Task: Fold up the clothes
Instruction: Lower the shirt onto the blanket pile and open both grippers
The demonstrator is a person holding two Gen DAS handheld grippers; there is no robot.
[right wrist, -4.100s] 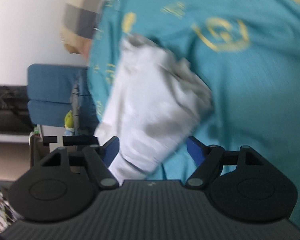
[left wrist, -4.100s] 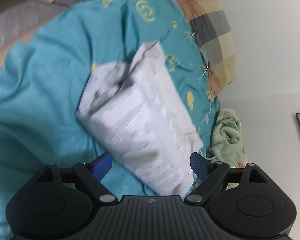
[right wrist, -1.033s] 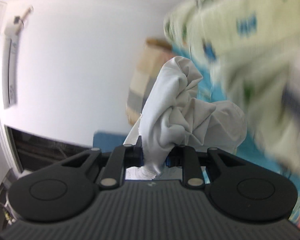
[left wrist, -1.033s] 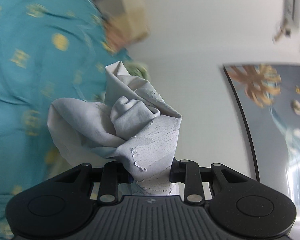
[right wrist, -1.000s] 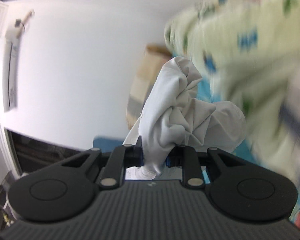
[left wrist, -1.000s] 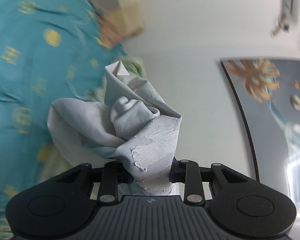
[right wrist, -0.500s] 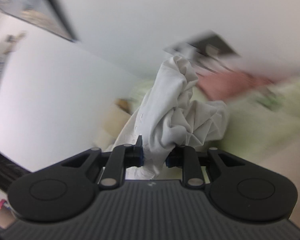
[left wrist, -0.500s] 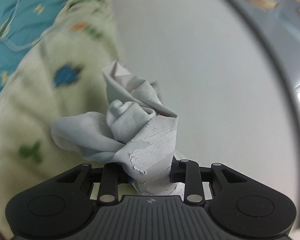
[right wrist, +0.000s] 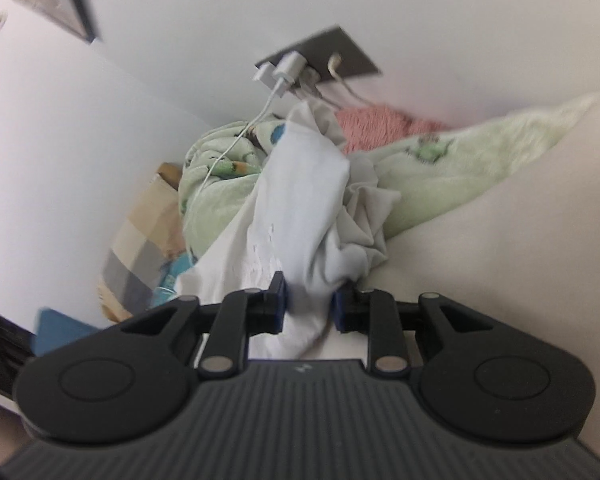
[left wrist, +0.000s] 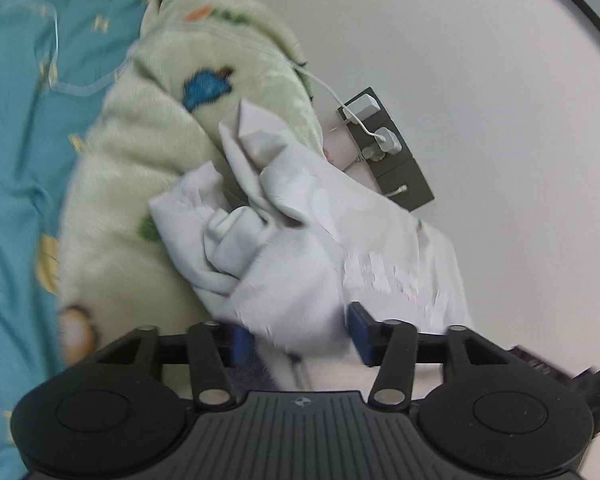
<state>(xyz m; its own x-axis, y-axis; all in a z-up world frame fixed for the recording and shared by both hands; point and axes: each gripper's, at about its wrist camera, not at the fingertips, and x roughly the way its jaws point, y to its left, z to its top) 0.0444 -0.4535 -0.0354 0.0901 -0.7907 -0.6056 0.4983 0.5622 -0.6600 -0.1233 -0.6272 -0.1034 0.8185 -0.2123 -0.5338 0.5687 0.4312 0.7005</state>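
Between the right gripper [right wrist: 308, 304] fingers the white garment [right wrist: 300, 216] is clenched; left gripper [left wrist: 300, 336] fingers spread, released.

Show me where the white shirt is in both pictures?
Left wrist view: the white shirt fills the middle, bunched just ahead of the left tool, beside the green blanket.
Right wrist view: it sits in the middle, pinched in the right tool.
Shared landmark: the dark wall socket plate with white chargers appears beyond the shirt in both.
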